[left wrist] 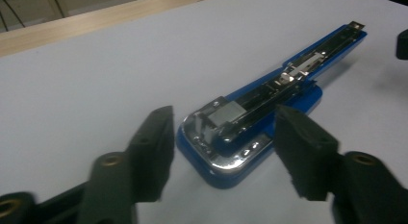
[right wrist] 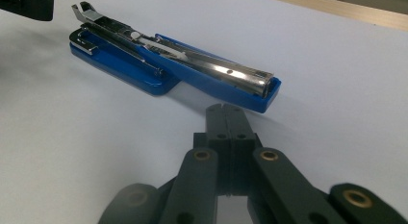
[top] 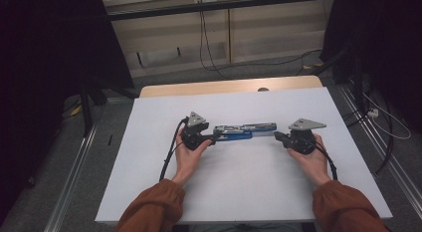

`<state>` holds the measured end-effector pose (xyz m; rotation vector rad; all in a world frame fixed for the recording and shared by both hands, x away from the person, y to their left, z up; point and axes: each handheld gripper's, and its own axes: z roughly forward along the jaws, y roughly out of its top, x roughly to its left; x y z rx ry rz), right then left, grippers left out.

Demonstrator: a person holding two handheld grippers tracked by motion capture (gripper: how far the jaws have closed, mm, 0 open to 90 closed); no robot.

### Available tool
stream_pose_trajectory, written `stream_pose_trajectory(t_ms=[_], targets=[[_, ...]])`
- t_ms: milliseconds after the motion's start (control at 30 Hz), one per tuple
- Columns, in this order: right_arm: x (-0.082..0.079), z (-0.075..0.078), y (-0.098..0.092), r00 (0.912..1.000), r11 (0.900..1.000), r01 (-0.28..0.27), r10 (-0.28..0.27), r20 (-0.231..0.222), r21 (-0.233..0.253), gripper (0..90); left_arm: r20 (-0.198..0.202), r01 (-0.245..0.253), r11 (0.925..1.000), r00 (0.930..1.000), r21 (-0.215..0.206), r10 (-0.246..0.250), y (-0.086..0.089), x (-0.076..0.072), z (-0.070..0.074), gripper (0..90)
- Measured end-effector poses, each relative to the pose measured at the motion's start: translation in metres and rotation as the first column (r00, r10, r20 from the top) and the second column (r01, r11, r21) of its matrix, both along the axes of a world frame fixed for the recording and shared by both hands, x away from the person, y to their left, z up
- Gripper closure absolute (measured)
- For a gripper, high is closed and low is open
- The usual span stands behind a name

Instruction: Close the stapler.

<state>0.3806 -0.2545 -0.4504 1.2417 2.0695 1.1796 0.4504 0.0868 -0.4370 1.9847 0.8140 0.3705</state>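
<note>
Mid-frame in the high view, a blue stapler [top: 244, 131] is lying swung open on the white tabletop [top: 239, 187], w/ its metal magazine facing up. It's stretching left to right between the two grippers.

Left gripper [top: 215, 138] is sitting at the stapler's left end, held in the left hand [top: 189, 155]; cable trailing down the lower left. In the left gripper view the jaws are standing wide apart, one at lower left and one at lower right of frame, w/ the stapler's [left wrist: 250, 125] rounded chrome end lying just ahead, between them. Not touching it as far as can be seen.

Right gripper [top: 276, 137] is sitting just off the stapler's right end, in the right hand [top: 313, 160]. In the right gripper view its jaws are pressing together, nothing between them, tips near the stapler's [right wrist: 178, 60] blue end but apart from it. Stapler is running toward the upper left of that frame.

Orange sleeves [top: 154, 209] are coming in from the bottom edge.
</note>
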Motion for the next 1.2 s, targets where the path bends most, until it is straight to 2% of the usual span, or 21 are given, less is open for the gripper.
stream_pose_trajectory(t_ms=[100, 133, 200, 267, 400, 500, 600, 633, 700, 800, 867, 900, 1133, 1200], targets=[[0.001, -0.001, 0.001, 1.0, 1.0, 0.002, -0.002, -0.005, -0.006, 90.0, -0.003, 0.021, 0.9998, 0.9998, 0.007, -0.021, -0.002, -0.002, -0.001, 56.0], [0.001, -0.001, 0.001, 1.0, 1.0, 0.004, -0.004, -0.006, -0.005, 90.0, -0.006, 0.043, 0.999, 0.999, 0.006, -0.043, -0.002, -0.002, -0.001, 57.8], [0.002, -0.001, 0.0, 1.0, 1.0, 0.004, -0.004, -0.005, -0.008, 90.0, 0.0, 0.054, 0.9984, 0.9985, 0.016, -0.054, -0.003, -0.003, -0.001, 67.7], [0.002, -0.001, 0.0, 1.0, 1.0, 0.003, -0.003, -0.007, -0.008, 90.0, -0.008, 0.069, 0.9976, 0.9976, 0.008, -0.069, -0.004, -0.004, -0.002, 75.0], [0.003, -0.002, 0.0, 0.9999, 1.0, -0.001, 0.001, -0.011, -0.011, 90.0, -0.015, 0.076, 0.9959, 0.997, 0.05, -0.075, -0.007, -0.004, -0.006, 83.9], [0.004, -0.003, 0.001, 0.9998, 1.0, 0.005, -0.005, -0.019, -0.021, 90.0, -0.023, 0.085, 0.995, 0.9962, 0.051, -0.084, -0.01, -0.004, -0.008, 90.0], [0.005, -0.004, 0.001, 0.9997, 1.0, 0.007, -0.008, -0.021, -0.022, 90.0, -0.023, 0.092, 0.9937, 0.9956, 0.064, -0.09, -0.01, -0.003, -0.011, 90.0], [0.005, -0.004, 0.001, 0.9997, 1.0, 0.006, -0.006, -0.023, -0.023, 90.0, -0.03, 0.094, 0.9942, 0.9952, 0.053, -0.093, -0.011, -0.003, -0.012, 90.0], [0.005, -0.004, 0.001, 0.9997, 1.0, 0.005, -0.006, -0.024, -0.024, 90.0, -0.027, 0.09, 0.9941, 0.9957, 0.061, -0.089, -0.011, -0.002, -0.012, 90.0], [0.006, -0.004, 0.002, 0.9994, 1.0, 0.004, -0.005, -0.034, -0.029, 90.0, -0.029, 0.082, 0.9955, 0.9963, 0.048, -0.08, -0.012, 0.0, -0.013, 90.0], [0.007, -0.006, 0.002, 0.999, 0.999, 0.009, -0.011, -0.044, -0.036, 90.0, -0.018, 0.082, 0.9947, 0.9966, 0.063, -0.081, -0.013, 0.001, -0.014, 90.0], [0.007, -0.006, 0.002, 0.9987, 0.999, 0.012, -0.013, -0.049, -0.036, 90.0, -0.024, 0.081, 0.9944, 0.9965, 0.067, -0.08, -0.015, 0.002, -0.014, 90.0], [0.009, -0.006, 0.002, 0.999, 0.999, 0.011, -0.013, -0.044, -0.037, 90.0, -0.014, 0.08, 0.9934, 0.9968, 0.082, -0.079, -0.017, 0.003, -0.017, 90.0], [0.01, -0.006, 0.002, 0.9987, 0.999, 0.012, -0.014, -0.048, -0.039, 90.0, -0.023, 0.081, 0.9944, 0.9966, 0.068, -0.08, -0.017, 0.004, -0.017, 90.0]])
